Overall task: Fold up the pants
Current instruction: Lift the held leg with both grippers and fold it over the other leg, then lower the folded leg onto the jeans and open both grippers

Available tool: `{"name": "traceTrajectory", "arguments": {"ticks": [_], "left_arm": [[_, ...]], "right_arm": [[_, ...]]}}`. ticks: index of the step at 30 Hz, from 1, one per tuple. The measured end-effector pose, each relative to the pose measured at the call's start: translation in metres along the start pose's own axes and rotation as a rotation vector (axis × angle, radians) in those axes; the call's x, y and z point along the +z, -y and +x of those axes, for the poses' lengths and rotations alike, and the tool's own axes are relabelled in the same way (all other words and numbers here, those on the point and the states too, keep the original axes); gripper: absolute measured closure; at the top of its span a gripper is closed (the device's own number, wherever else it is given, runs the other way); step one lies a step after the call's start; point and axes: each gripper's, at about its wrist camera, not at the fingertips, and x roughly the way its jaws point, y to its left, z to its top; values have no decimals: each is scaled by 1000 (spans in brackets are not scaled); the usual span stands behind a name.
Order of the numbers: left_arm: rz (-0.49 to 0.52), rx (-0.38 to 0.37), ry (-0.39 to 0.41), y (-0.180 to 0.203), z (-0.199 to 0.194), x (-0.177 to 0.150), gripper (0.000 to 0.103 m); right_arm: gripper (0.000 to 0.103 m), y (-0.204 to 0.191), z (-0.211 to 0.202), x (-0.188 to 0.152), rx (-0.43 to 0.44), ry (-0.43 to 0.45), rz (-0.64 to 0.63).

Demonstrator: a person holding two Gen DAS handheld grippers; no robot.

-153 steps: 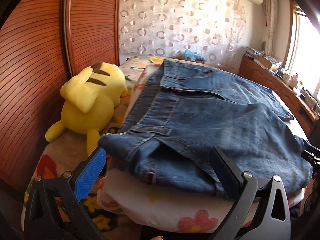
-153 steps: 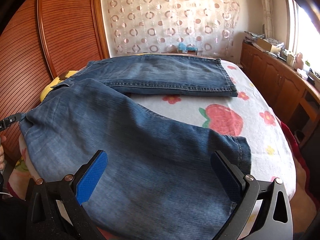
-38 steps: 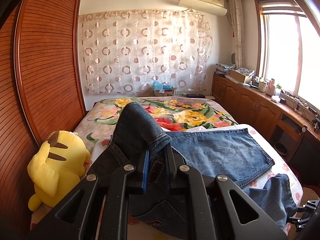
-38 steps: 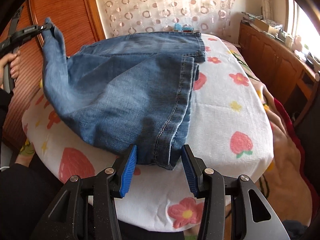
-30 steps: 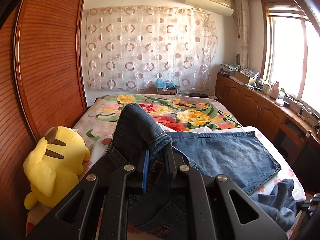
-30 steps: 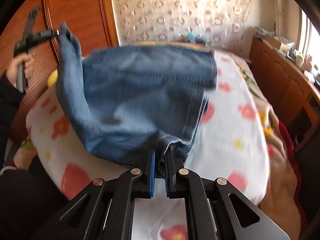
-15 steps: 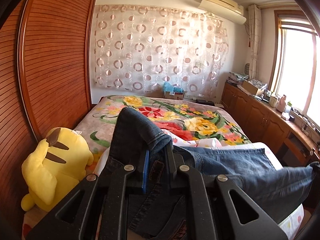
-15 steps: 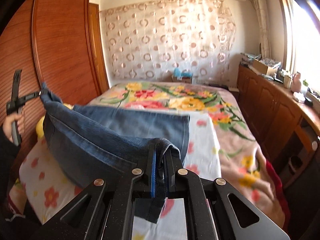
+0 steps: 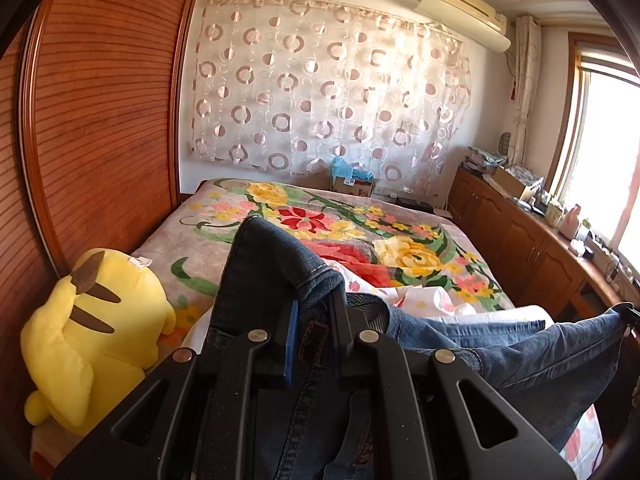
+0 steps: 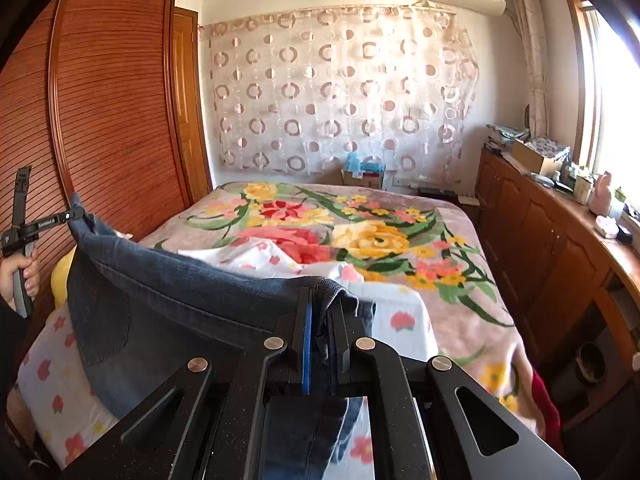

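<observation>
The blue denim pants hang stretched between my two grippers above the bed. My left gripper is shut on a bunched waistband fold that stands up over its tips. My right gripper is shut on the hem end of the pants. In the right wrist view the left gripper shows at far left, a hand gripping its handle. The right gripper's tip shows at the far right edge of the left wrist view, pinching the denim.
A bed with a floral blanket and a white flowered sheet lies below. A yellow plush toy sits by the wooden wardrobe on the left. Low cabinets run along the right under the window.
Both grippers have carried the pants up off the bed and onward; the right one rose clearly. The denim, which lay partly on the sheet, now hangs taut between them.
</observation>
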Motion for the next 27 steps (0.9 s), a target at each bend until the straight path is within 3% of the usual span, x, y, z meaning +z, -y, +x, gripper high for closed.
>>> {"name": "traceTrajectory", "arguments": {"ticks": [15, 18, 19, 22, 23, 25, 27], "left_arm": [[19, 41, -103, -6, 62, -15, 86], [8, 53, -110, -12, 63, -16, 71], [7, 66, -103, -13, 62, -16, 57], [14, 70, -84, -15, 54, -20, 46], [9, 65, -89, -15, 54, -21, 32], [3, 32, -99, -14, 52, -24, 22], [21, 16, -122, -10, 51, -28, 22]], "right_arm": [[97, 7, 96, 4, -16, -103, 32], [97, 8, 106, 10, -26, -107, 26], [97, 9, 111, 14, -31, -108, 23], [97, 8, 116, 16, -49, -104, 15], [97, 9, 116, 16, -57, -104, 11], [97, 10, 123, 15, -76, -117, 12], [97, 11, 127, 14, -81, -135, 25]]}}
